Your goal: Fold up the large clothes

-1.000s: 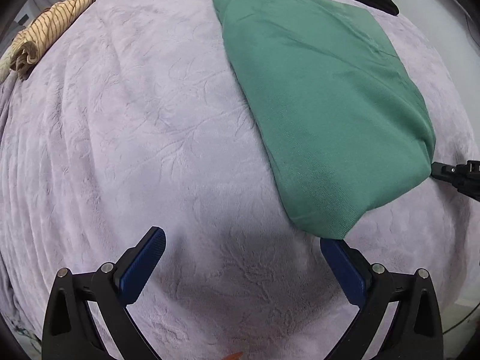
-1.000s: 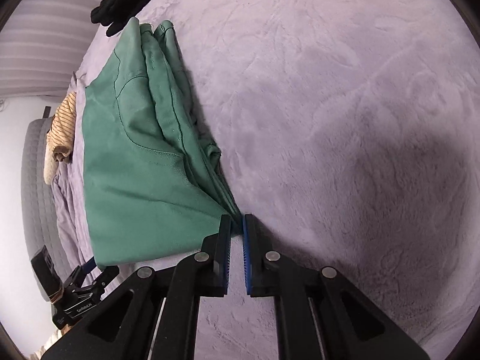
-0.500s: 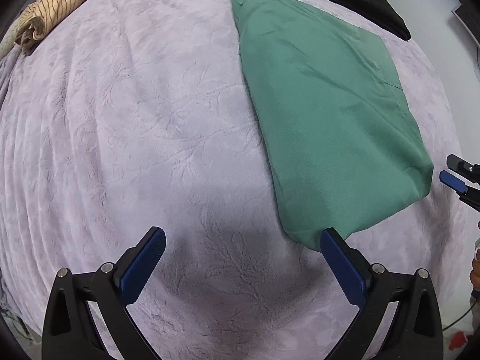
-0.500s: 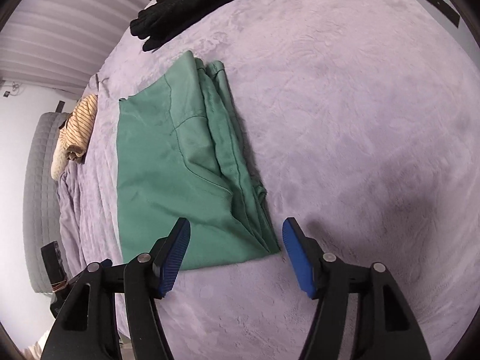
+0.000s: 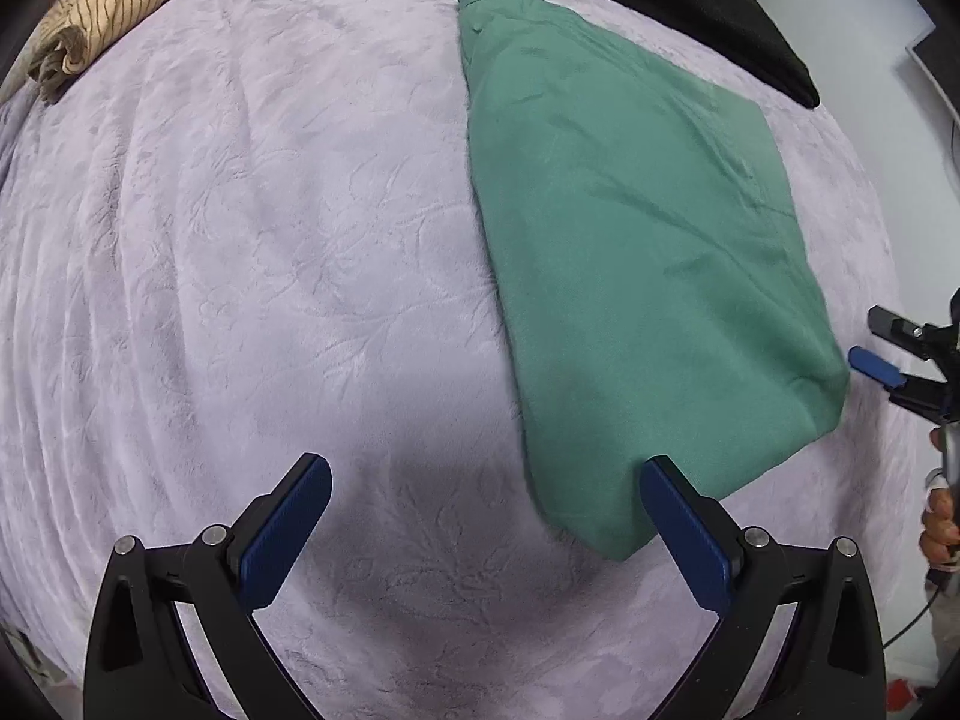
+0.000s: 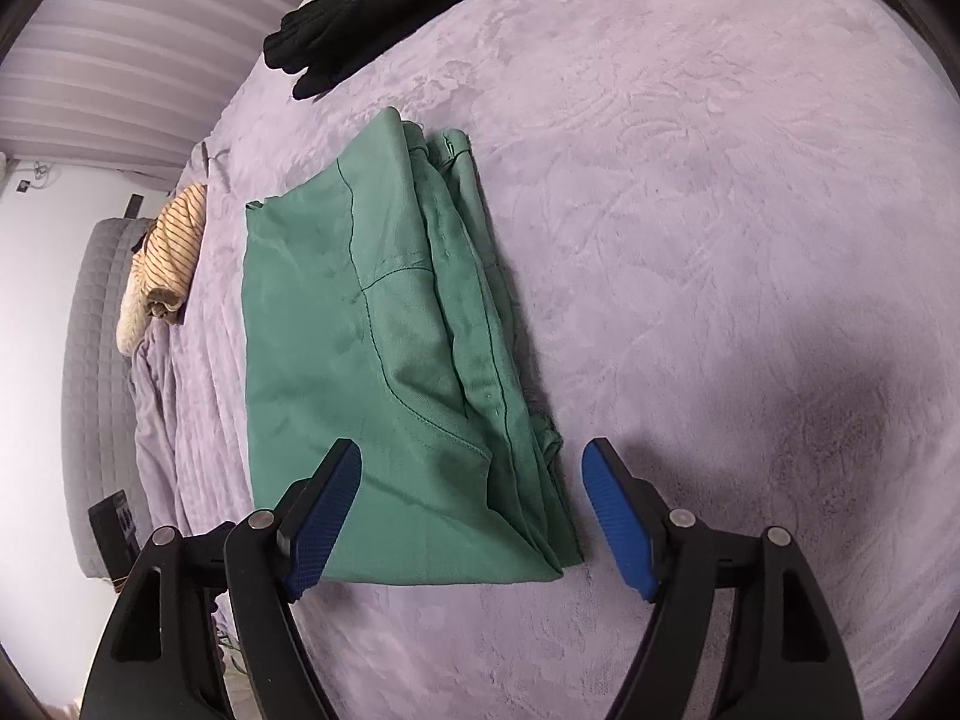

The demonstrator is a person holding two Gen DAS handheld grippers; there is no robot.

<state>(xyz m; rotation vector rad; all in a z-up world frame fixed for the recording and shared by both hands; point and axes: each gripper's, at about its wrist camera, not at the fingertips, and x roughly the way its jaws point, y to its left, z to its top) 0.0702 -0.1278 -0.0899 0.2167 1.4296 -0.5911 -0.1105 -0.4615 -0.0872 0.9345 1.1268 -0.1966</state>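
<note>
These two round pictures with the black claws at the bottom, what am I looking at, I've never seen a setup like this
No robot here: a person holds a two-finger gripper in each hand, and each gripper has a wide-angle camera looking forward along its fingers. That is why both pictures look round and bulged.

One picture comes from the left gripper, the other from the right gripper. The black claws with blue pads are their fingers. In the left view you can also see the right gripper and part of the person's hand at the right edge.

The surface is a bed with a lilac blanket. On it lies a folded green garment, a black garment beyond it, and a striped tan cloth near the far edge.

Nothing is held. The left gripper is open; the right gripper's jaws are opening above the green garment's corner, not pinching it.
</note>
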